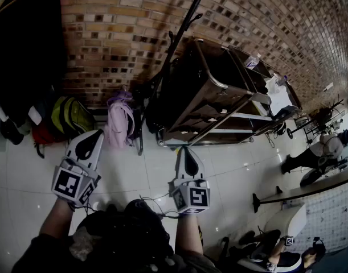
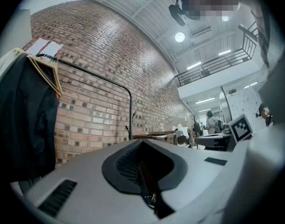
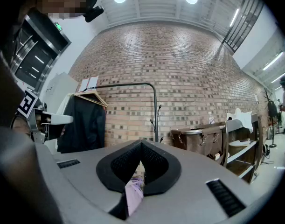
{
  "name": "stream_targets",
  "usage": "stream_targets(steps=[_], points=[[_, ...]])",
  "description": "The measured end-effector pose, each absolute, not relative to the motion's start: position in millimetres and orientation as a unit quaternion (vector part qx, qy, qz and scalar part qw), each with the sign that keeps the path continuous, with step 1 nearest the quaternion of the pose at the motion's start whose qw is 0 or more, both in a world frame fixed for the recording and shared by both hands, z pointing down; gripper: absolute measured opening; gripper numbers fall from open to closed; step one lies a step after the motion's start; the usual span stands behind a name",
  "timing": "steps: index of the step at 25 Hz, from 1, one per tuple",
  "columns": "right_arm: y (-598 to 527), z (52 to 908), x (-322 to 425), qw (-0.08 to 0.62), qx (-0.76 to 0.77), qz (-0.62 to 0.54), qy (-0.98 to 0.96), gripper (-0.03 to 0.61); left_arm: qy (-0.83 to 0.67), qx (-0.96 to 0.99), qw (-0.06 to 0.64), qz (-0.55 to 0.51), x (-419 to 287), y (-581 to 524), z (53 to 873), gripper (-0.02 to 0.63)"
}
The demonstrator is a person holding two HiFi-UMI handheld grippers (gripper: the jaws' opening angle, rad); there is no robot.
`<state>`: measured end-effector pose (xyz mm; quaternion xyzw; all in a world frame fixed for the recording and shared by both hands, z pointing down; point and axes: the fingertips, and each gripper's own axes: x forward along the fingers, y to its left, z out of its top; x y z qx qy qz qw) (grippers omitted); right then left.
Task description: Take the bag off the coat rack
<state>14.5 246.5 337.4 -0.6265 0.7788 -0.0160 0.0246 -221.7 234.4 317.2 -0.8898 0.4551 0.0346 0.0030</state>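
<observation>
A brick wall point(image 1: 122, 33) stands behind a pale tiled floor point(image 1: 230, 169). Against the wall rises a thin black coat rack point(image 1: 172, 50) with small hooks along its pole. We take this pole as our landmark.

A lilac bag point(image 1: 119, 124) sits low down, just left of the coat rack's foot. From here we cannot tell which hook carries its strap. Further left of the coat rack are a yellow-green backpack point(image 1: 71, 115) and a dark coat point(image 1: 20, 50) on a hanger. Just right of the coat rack stands a brown cart point(image 1: 213, 90).

The person holds both tools out in front, well short of the coat rack. The left gripper point(image 1: 97, 133) points towards the bag. Its jaws are pressed together with nothing between them. The right gripper point(image 1: 187, 150) points at the floor near the coat rack's foot. Its jaws are also closed and empty. In the right gripper view, the lilac bag shows only through the notch behind the jaw tips, far beyond them.

We judge that the reach has barely begun. To do it well, we would spread the jaws of one gripper before arriving. We would aim for the strap or top loop rather than the soft body of the bag, then close firmly. We would lift straight up until the strap clears its hook, and only then draw the bag away from the coat rack. The other gripper could support the bag from below so it does not swing into the pole.
</observation>
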Motion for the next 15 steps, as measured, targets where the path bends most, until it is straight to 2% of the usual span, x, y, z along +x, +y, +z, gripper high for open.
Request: stream_targets(steps=[4, 9, 15], points=[[241.8, 345.7, 21.5, 0.003, -0.631, 0.025, 0.775, 0.023, 0.462, -0.886, 0.003, 0.041, -232.2, 230.8, 320.4, 0.020], [228.1, 353.8, 17.5, 0.026, -0.629, 0.005, 0.777, 0.023, 0.463, -0.885, 0.014, 0.044, -239.6, 225.0, 319.5, 0.020], [193.2, 375.3, 17.5, 0.009, -0.620, 0.004, 0.785, 0.023, 0.489, -0.871, 0.015, 0.042, -252.9, 209.4, 329.5, 0.020]])
